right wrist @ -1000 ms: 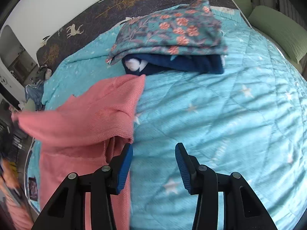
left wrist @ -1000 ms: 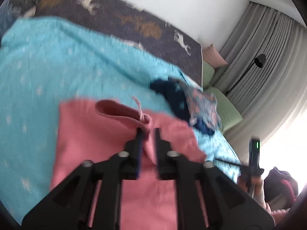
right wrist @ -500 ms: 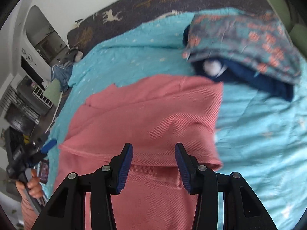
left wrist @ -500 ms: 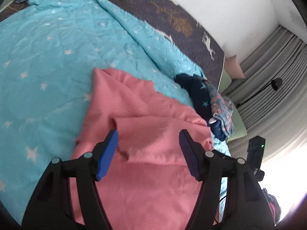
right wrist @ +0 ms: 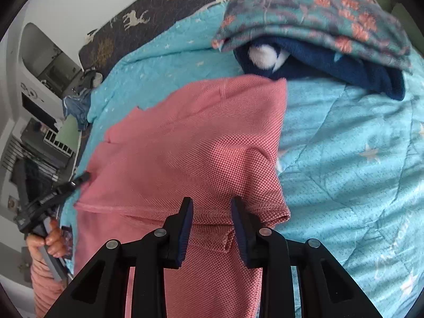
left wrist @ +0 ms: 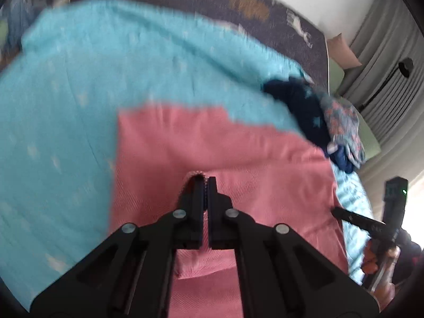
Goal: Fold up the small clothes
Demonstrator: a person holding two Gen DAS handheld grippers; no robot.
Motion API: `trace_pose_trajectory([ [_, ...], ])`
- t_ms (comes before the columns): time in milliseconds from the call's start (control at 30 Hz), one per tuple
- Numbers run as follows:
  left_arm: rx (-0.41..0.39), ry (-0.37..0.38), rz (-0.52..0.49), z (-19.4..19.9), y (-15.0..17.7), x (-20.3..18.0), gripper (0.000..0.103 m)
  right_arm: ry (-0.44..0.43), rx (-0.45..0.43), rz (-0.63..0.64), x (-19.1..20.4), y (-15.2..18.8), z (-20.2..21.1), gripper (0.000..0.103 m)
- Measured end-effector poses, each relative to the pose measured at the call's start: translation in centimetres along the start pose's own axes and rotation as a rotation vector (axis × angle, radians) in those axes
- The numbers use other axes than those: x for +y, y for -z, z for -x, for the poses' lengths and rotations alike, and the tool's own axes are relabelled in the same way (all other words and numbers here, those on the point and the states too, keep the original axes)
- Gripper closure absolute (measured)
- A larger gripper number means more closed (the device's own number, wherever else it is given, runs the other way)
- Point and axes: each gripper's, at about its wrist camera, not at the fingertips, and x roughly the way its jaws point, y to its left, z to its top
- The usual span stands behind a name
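Note:
A pink knit garment [left wrist: 212, 148] lies partly folded on the turquoise star quilt [left wrist: 79, 79]. My left gripper [left wrist: 204, 180] is shut on a raised edge of the pink garment near its middle. In the right wrist view the pink garment [right wrist: 190, 143] has a folded flap lying across it. My right gripper [right wrist: 212, 206] is open, its fingers standing over the flap's near edge, holding nothing. The left gripper shows at the left of the right wrist view [right wrist: 53, 196].
A stack of folded clothes, floral cloth [right wrist: 312, 10] over a navy fleece [right wrist: 331, 71], sits just beyond the pink garment. A dark deer-print blanket [right wrist: 127, 26] lies at the far edge. Green cushions [left wrist: 368, 143] and grey curtains [left wrist: 384, 53] are at the right.
My left gripper has gone from open to shut on the pink garment's edge. My right gripper has moved closer to the flap's edge and stays open.

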Motion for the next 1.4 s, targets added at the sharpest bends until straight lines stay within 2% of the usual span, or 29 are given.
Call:
trace_pose_trajectory([
  [67,-0.058,-0.026,-0.035,1.3,-1.8,0.0,0.1,0.021,-0.039,0.039,0.9,-0.1,0.8,0.072],
  [133,-0.082,-0.045,-0.043,1.6,-3.3,0.6,0.1,0.036,-0.073,0.075,1.6,-0.2,1.7,0.069],
  [200,-0.074,-0.068,-0.029,1.0,-3.9,1.6,0.099,0.036,-0.075,0.083,1.9,-0.2,1.9,0.067],
  [267,-0.029,-0.07,0.009,-0.2,-3.4,3.0,0.098,0.038,-0.068,0.079,1.8,-0.2,1.9,0.066],
  [333,0.033,-0.087,0.048,-1.6,-2.0,4.3,0.081,0.045,-0.055,0.074,1.7,0.0,1.5,0.066],
  [367,0.052,-0.098,0.058,-1.9,-1.2,4.5,0.067,0.045,-0.046,0.068,1.6,0.1,1.2,0.066],
  [400,0.069,-0.116,0.072,-2.2,-0.5,4.9,0.062,0.043,-0.037,0.058,1.3,0.1,1.1,0.066],
  [433,0.071,-0.123,0.079,-2.1,0.3,5.0,0.062,0.041,-0.032,0.051,1.2,0.1,1.0,0.066],
  [533,0.047,-0.094,0.069,-1.0,1.5,4.4,0.062,0.045,-0.047,0.044,1.1,-0.3,1.4,0.066],
  [633,0.019,-0.065,0.048,-0.1,1.7,3.0,0.054,0.062,-0.083,0.061,1.6,-0.6,2.0,0.066],
  [733,0.012,-0.038,0.006,0.2,1.8,1.1,0.048,0.092,-0.087,0.027,1.1,-0.9,1.9,0.066],
  [800,0.019,-0.011,-0.025,0.1,1.8,-0.4,0.038,0.105,-0.077,-0.022,0.0,-0.8,1.8,0.064],
  [900,0.032,0.03,-0.104,-0.3,2.3,-3.1,0.028,-0.001,-0.029,-0.087,-1.6,-0.1,1.5,0.053],
  [967,0.041,0.034,-0.16,-0.9,2.8,-4.8,0.024,-0.039,-0.002,-0.086,-2.2,0.3,1.0,0.053],
  [1000,0.046,0.024,-0.186,-1.5,3.1,-5.7,0.024,-0.026,-0.004,-0.084,-2.4,0.4,0.8,0.059],
  [1033,0.057,0.013,-0.198,-2.1,3.3,-6.2,0.024,-0.014,-0.012,-0.101,-2.7,0.2,0.6,0.093],
  [1067,0.075,0.004,-0.2,-2.8,3.6,-6.5,0.024,-0.013,-0.02,-0.126,-3.1,0.1,0.6,0.096],
  [1133,0.118,-0.003,-0.183,-4.1,4.4,-6.6,0.024,-0.078,-0.053,-0.207,-4.3,0.1,1.4,0.097],
  [1167,0.124,-0.006,-0.179,-4.4,4.7,-6.6,0.024,-0.091,-0.071,-0.205,-4.3,0.2,2.0,0.097],
  [1267,0.109,-0.024,-0.178,-4.6,5.5,-6.0,0.024,-0.025,-0.121,-0.164,-4.5,1.1,4.0,0.101],
  [1333,0.103,-0.014,-0.159,-4.1,5.5,-5.8,0.024,0.02,-0.093,-0.174,-5.8,1.7,4.2,0.101],
  [1400,0.104,-0.007,-0.142,-3.6,5.3,-5.7,0.024,0.015,-0.062,-0.217,-7.7,2.0,4.0,0.097],
])
